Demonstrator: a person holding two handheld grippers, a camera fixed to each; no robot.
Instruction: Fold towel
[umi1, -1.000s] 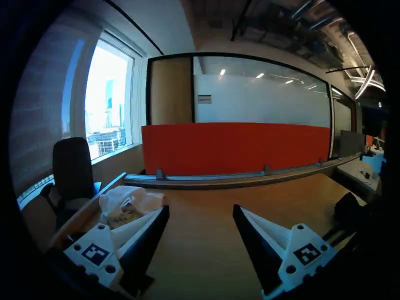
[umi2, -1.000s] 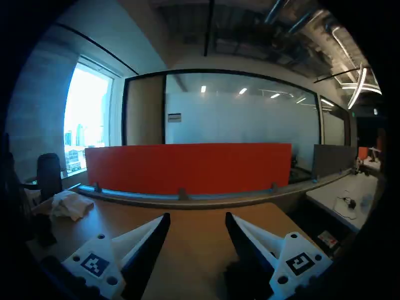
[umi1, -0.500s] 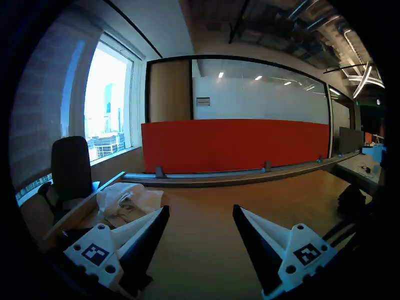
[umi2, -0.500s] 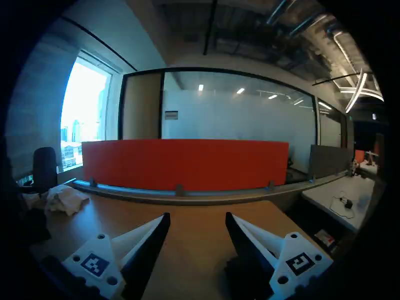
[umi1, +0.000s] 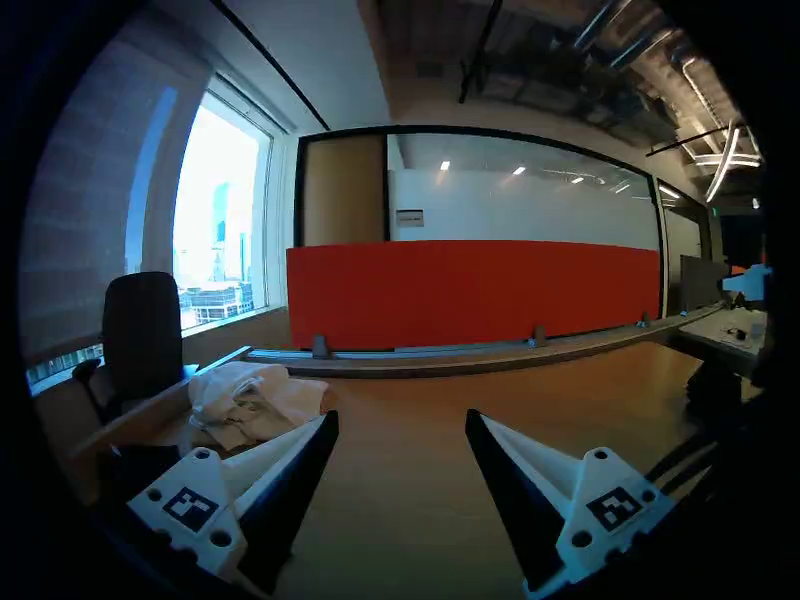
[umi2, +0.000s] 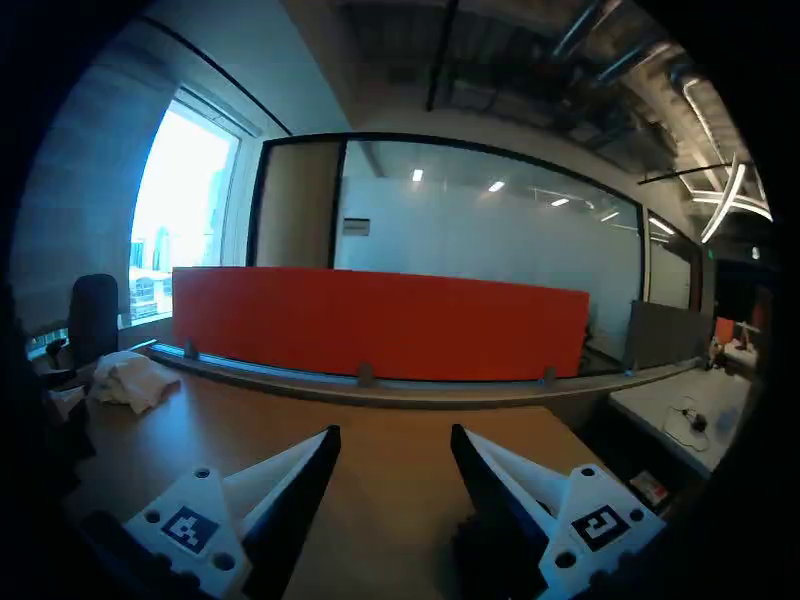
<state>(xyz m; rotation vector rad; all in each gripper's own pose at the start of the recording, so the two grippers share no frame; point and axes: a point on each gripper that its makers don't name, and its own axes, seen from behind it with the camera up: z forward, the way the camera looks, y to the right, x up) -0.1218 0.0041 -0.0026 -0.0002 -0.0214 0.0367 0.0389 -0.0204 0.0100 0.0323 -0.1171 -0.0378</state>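
Both tools hover low over the wooden tabletop (umi1: 560, 390), facing the red divider (umi1: 470, 290) that runs along its far edge.

- Left tongs (umi1: 400, 414): jaws wide apart, nothing between them, only bare wood.
- Right tongs (umi2: 394, 430): jaws also apart and empty.
- Towel (umi1: 250, 400): a pale crumpled heap lying on the near side of the divider, off its left end, close to the tabletop's edge there. An office chair (umi1: 143, 335) stands just beyond that edge. No corner or hem can be made out in the heap.
- Neither tool touches the cloth. The left tongs are near it, the right tongs well apart from it. Folding looks not yet begun.

Likely trouble:
- With the heap bunched, a pinch may catch several layers or a mid-fold instead of a corner, so the towel would lift as a lump and not spread.
- A pull toward the divider's left end could drag the cloth over the edge by the chair.
- If both tools crowd onto the one small heap, they may knock together.
- An uneven spread would give a skewed fold.
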